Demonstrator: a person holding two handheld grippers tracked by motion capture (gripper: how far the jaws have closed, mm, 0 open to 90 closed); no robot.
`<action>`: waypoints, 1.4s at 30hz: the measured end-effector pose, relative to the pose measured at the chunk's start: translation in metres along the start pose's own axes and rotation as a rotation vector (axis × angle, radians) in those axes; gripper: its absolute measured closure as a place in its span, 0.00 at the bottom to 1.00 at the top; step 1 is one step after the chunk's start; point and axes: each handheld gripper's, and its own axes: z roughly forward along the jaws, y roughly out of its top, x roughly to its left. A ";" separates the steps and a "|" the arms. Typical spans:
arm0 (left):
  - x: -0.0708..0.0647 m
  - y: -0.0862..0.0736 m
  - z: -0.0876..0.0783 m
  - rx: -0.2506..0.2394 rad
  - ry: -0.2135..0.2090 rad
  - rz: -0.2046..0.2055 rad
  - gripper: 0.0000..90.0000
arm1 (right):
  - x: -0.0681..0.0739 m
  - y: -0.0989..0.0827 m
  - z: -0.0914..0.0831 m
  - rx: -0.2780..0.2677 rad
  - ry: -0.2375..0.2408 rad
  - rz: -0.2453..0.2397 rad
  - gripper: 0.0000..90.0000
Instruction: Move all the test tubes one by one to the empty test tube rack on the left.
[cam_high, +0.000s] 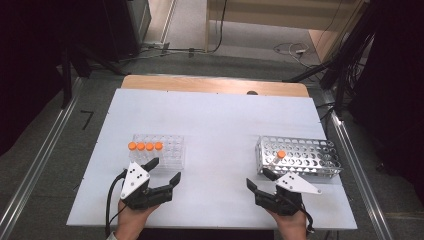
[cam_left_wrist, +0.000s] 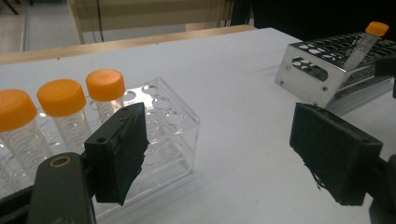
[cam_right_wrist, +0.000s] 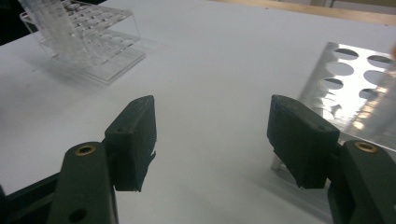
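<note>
- Markings: no brand, label or writing can be read on any item.
- Left gripper (cam_high: 162, 172): jaws wide apart, nothing between them; positioned at the near right corner of the clear rack (cam_high: 159, 150).
- Orange-capped tubes (cam_high: 145, 146): four stand in a row in the clear rack, toward its left.
- Right gripper (cam_high: 258, 180): jaws wide apart, nothing between them; positioned just in front of the metal rack (cam_high: 300, 155).
- Single tube (cam_high: 281, 154): leans in the metal rack near its front left corner.
- Clearance: bare white tabletop (cam_high: 220, 130) lies between the two racks.
- Obscured: in the right gripper view, the metal rack is cut off at the frame edge.
</note>
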 end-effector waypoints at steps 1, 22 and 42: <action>-0.001 -0.001 0.000 0.001 0.005 0.008 0.21 | -0.003 -0.001 -0.002 0.000 -0.013 0.005 0.35; -0.001 -0.010 -0.002 0.006 0.028 0.023 0.22 | -0.047 0.000 0.002 -0.040 -0.228 0.055 0.57; 0.000 -0.010 -0.001 0.011 0.019 0.014 0.22 | -0.052 0.008 0.013 -0.065 -0.250 0.047 0.79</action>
